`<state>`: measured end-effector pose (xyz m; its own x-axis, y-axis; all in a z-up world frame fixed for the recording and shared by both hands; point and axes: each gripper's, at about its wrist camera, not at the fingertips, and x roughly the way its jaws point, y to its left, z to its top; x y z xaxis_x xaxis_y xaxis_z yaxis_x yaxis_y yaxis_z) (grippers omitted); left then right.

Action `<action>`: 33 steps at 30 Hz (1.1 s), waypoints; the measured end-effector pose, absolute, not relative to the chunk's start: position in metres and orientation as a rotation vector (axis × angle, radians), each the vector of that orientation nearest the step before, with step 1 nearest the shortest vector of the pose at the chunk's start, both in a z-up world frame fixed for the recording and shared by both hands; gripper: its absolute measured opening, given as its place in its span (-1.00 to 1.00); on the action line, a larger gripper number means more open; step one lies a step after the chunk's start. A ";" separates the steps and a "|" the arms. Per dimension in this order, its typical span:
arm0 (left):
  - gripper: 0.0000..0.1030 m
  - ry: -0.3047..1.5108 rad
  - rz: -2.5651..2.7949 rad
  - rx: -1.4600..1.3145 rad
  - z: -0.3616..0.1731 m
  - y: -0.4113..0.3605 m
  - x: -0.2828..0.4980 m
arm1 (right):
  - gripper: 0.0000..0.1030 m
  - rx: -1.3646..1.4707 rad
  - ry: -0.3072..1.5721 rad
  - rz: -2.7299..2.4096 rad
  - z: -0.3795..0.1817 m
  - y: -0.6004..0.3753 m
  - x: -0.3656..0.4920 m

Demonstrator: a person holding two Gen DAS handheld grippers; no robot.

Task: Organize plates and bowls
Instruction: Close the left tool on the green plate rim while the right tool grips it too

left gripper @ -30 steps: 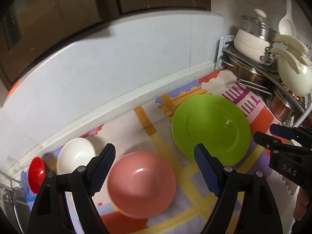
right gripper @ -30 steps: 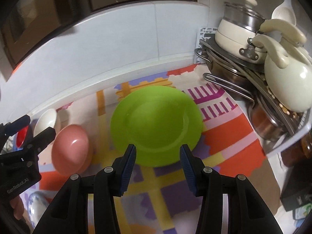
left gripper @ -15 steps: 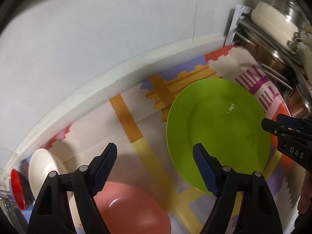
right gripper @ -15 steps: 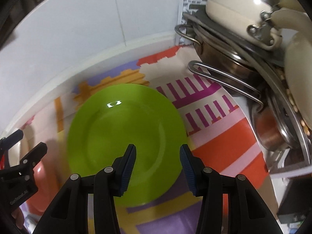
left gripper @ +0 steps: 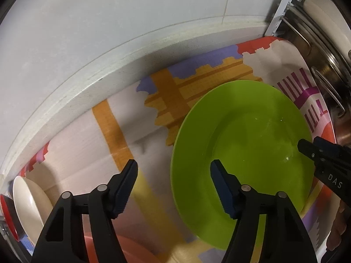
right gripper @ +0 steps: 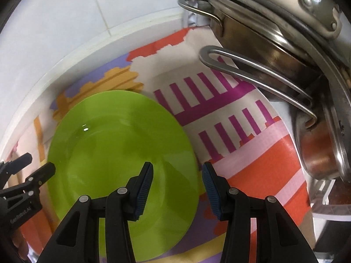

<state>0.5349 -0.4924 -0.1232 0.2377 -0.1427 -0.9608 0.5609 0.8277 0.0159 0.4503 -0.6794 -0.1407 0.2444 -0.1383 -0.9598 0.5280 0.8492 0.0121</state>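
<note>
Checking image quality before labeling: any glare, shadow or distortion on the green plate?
Left wrist view: green plate sharp, with faint specks of glare; fisheye bends the counter edge. Right wrist view: one small bright glint near its far rim; the tongs shade its near part.

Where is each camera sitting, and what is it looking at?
Left wrist view: sits on the left claw, looking down past its open fingers at the green plate's left rim and the patterned mat; the right claw pokes in at right.
Right wrist view: sits on the right claw, open over the plate's right rim, pots beside; the left claw shows at left.
Both share the green plate.
</note>
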 end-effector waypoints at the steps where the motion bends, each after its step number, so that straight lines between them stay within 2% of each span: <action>1: 0.29 1.247 -0.499 0.399 -0.125 -0.494 0.535 | -0.07 0.374 1.252 -0.469 -0.143 -0.681 0.450; 6: 0.21 1.257 -0.509 0.401 -0.130 -0.498 0.534 | -0.07 0.397 1.267 -0.460 -0.150 -0.685 0.448; 14: -0.06 1.298 -0.522 0.375 -0.141 -0.499 0.538 | -0.08 0.435 1.273 -0.429 -0.162 -0.688 0.449; 18: -0.12 1.322 -0.541 0.350 -0.147 -0.499 0.540 | -0.08 0.423 1.274 -0.428 -0.164 -0.684 0.452; 21: -0.26 1.337 -0.558 0.331 -0.150 -0.499 0.541 | -0.14 0.424 1.273 -0.422 -0.166 -0.681 0.454; 33: -0.26 1.307 -0.533 0.352 -0.146 -0.502 0.532 | -0.19 0.440 1.255 -0.414 -0.162 -0.679 0.450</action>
